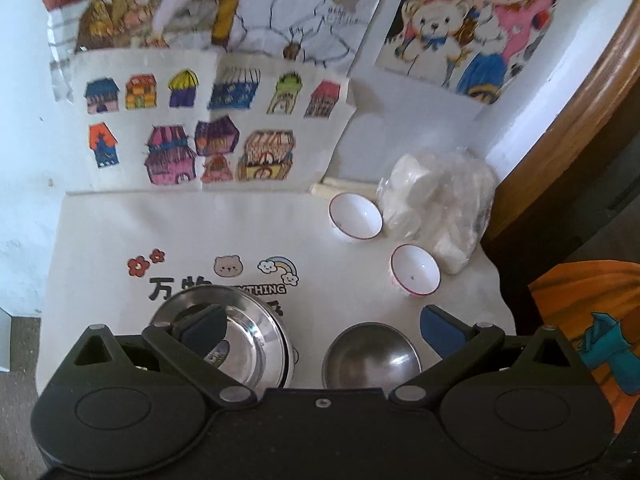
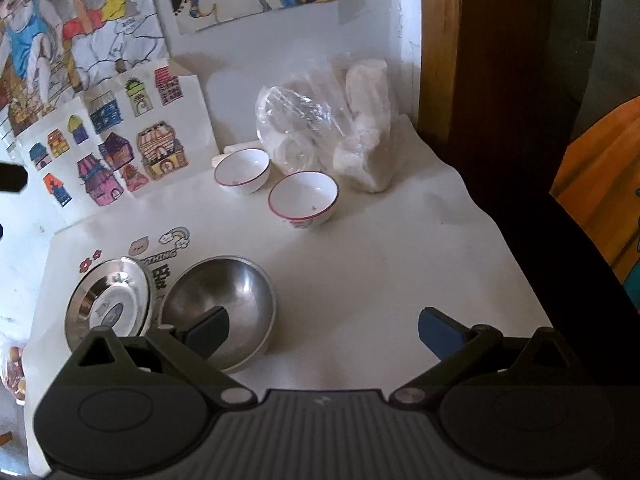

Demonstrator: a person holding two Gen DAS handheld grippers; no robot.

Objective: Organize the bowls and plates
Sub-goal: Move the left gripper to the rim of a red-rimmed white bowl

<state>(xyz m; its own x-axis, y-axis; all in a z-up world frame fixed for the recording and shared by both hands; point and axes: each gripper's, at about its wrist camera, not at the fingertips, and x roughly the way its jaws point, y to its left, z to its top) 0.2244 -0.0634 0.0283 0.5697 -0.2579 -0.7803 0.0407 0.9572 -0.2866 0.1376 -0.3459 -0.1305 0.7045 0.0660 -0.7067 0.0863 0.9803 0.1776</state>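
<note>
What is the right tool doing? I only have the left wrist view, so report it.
Observer: The right tool is open and empty. Its left finger hangs in front of the steel bowl.
Operator: Check that bowl's near rim. It is cut off in my view.
Observer: The near rim shows beside the finger, lying on the white cloth. Nothing is in the bowl.
Operator: Now describe the outside wall of the nearer white bowl.
Observer: The nearer white bowl has a coloured print low on its wall, on the side facing the right tool.
</note>
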